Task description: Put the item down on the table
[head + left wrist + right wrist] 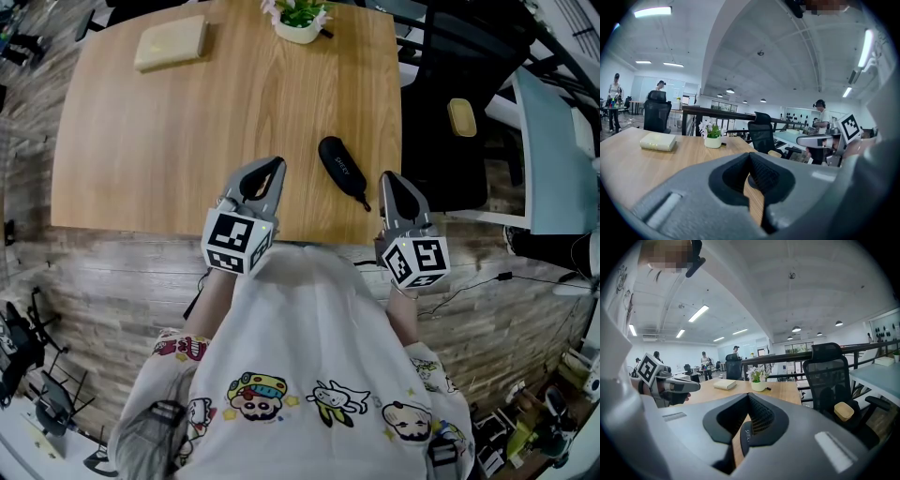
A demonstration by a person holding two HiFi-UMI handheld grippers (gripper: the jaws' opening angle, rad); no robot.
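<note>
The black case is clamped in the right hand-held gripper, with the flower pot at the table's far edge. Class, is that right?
No. The head view shows the black case lying free on the table, beside the right hand-held gripper, whose jaws are shut and empty. The flower pot is at the far edge.

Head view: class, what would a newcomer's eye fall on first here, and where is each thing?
The left gripper and right gripper, each with a marker cube, are both shut and empty at the near edge of the table. Between them, a little further in, a black case lies on the wood. At the far edge stand a plant and, toward the left corner, a beige block.
</note>
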